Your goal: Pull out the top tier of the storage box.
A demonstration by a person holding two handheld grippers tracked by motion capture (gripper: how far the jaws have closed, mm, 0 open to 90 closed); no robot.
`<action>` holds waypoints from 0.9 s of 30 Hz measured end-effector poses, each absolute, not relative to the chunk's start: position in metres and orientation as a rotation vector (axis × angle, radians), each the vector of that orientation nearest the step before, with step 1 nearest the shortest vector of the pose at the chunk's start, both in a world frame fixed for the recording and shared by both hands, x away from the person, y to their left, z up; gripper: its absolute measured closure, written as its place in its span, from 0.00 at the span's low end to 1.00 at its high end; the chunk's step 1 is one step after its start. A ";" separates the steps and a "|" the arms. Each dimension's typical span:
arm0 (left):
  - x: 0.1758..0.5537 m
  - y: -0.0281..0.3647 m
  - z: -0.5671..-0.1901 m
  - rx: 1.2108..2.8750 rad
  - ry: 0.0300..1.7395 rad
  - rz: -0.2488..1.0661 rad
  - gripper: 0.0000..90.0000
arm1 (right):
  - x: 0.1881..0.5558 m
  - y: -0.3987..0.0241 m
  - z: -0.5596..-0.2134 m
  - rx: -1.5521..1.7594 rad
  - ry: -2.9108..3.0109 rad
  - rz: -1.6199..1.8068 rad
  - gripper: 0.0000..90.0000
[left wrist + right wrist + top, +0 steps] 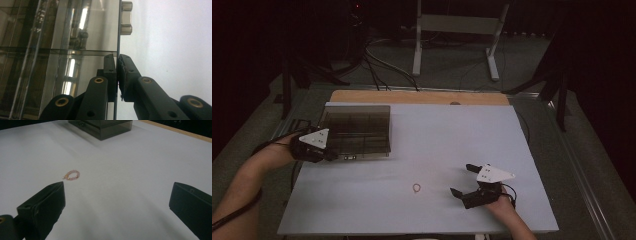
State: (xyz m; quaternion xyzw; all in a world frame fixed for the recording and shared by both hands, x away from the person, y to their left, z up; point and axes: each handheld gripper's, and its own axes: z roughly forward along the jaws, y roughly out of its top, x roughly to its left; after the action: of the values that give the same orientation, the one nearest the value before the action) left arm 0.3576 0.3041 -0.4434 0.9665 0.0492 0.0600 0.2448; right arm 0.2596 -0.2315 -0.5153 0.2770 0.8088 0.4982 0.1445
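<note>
The smoky, see-through plastic compartment box (pixel 357 130) lies at the far left of the white worktop (pixel 437 130), its lid still down over the dividers. In the left gripper view the thin front edge of that lid (pixel 117 37) runs straight between the jaws, with a small translucent latch (pixel 126 18) farther along the same edge. The left gripper (pixel 331 156) sits at the box's near left corner, and its jaws are pinched nearly together on the lid's edge, so the step in hand looks to be lifting the lid open.

To do it well, I judge the grip should stay on the rim alone, and the lift should follow the arc of the hinge at the far side instead of pulling straight up, or the light box may drag across the worktop. If the latch is still caught, it needs freeing first.

A small pink beaded ring (pixel 417 188) lies on the bare worktop, well apart from the box and near the front edge. The right gripper (pixel 462 179) rests beside it, pointing toward it, jaws spread wide and holding nothing.

The left forearm (pixel 242 185) comes in low from the left, hand level at the box; the right hand (pixel 499 202) lies low by the front edge.
</note>
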 end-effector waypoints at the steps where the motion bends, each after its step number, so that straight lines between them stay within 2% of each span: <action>1: 0.357 0.304 -0.444 2.638 0.136 0.155 0.94 | 0.260 -0.231 -0.515 0.796 2.332 1.433 0.01; 19: 0.353 0.311 -0.447 2.622 0.107 0.151 0.94 | 0.260 -0.231 -0.515 0.794 2.334 1.430 0.01; 25: 0.352 0.312 -0.445 2.612 0.148 0.145 0.93 | 0.259 -0.231 -0.515 0.794 2.338 1.429 0.01; 27: 0.351 0.312 -0.442 2.588 0.169 0.152 0.90 | 0.259 -0.231 -0.515 0.794 2.336 1.433 0.01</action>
State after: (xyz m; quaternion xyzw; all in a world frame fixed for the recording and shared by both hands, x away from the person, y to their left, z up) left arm 0.3514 0.3119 -0.4424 0.9596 0.0627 0.0565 0.2683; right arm 0.2589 -0.2311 -0.5150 0.2753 0.8103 0.4970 0.1438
